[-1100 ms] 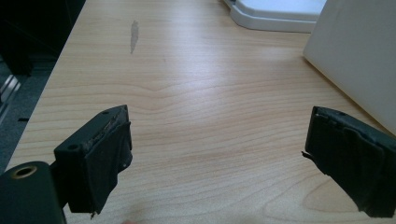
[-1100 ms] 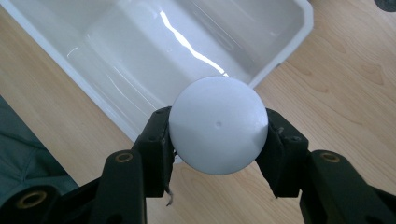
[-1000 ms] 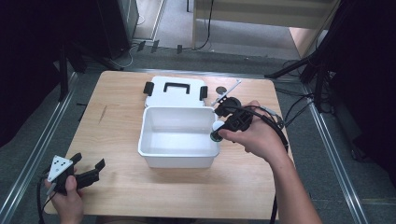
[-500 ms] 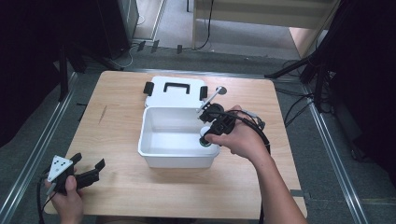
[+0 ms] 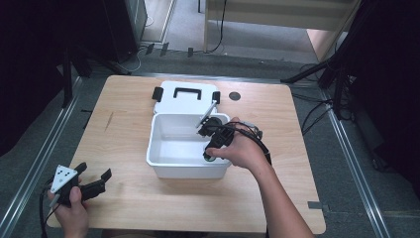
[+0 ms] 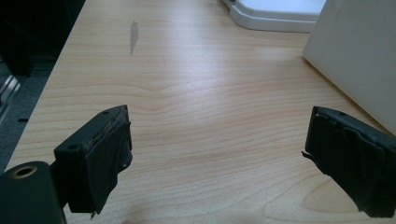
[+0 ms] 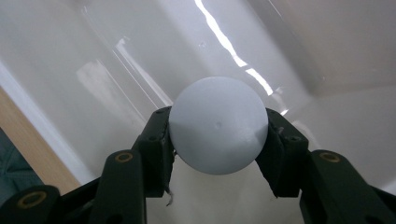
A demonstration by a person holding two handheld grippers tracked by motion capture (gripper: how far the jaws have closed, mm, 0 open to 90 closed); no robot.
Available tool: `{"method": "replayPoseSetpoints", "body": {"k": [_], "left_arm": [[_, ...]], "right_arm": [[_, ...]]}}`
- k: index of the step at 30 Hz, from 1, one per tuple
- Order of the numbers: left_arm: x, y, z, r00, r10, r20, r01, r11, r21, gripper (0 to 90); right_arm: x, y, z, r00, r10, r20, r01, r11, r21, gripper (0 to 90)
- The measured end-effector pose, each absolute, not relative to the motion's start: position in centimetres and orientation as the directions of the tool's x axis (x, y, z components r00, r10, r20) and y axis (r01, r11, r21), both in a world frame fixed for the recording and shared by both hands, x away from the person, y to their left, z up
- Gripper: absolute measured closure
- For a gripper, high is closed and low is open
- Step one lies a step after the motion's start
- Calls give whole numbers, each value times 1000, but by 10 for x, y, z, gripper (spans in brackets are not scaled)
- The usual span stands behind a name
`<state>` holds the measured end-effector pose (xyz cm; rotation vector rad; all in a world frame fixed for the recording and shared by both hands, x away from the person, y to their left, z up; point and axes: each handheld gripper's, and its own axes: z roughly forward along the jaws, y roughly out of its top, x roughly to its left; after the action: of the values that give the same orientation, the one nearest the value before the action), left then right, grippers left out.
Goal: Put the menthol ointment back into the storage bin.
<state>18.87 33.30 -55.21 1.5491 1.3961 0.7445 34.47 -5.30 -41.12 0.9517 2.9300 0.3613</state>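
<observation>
Pale wood runs under everything here: the table (image 5: 129,198) carries a white bin (image 5: 163,166) at its middle, and that bin is your landmark.

Nearest you, down at the table's front-left corner and well apart from the bin, your left hand (image 5: 74,215) holds the left gripper (image 5: 94,181). Its jaws are spread wide with nothing between them; in the left gripper view the bare tabletop (image 6: 201,116) lies in the gap, the left gripper (image 6: 217,156) aims along the wood, and the bin's white side wall (image 6: 359,56) rises at the right edge.

Closer to the bin, your right hand (image 5: 240,151) reaches over its right rim, and the right gripper (image 5: 210,153) dips down inside at the bin's right end. The right gripper view shows the right gripper (image 7: 217,140) pinching a white ball (image 7: 218,125) from both sides, the pads pressed against it, with the bin's glossy inner walls (image 7: 116,56) all around. The ball is therefore inside the bin, held up by the jaws; whether it touches the floor of the bin cannot be told.

Just behind the bin, touching or nearly touching its far edge, lies the white lid (image 5: 185,101) with a black handle (image 5: 187,91) and black clips. Beyond the bin's far-right corner sits a small dark round spot (image 5: 235,95) on the wood.
</observation>
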Motion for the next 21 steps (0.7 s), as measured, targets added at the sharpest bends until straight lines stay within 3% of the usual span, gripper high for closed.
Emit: {"method": "replayPoseSetpoints", "body": {"k": [21], "left_arm": [[189,332,-552,183,976,-116,436,25,900,82]], "right_arm": [[349,-42,-440,-839,543,8,540,832,131,509]]}}
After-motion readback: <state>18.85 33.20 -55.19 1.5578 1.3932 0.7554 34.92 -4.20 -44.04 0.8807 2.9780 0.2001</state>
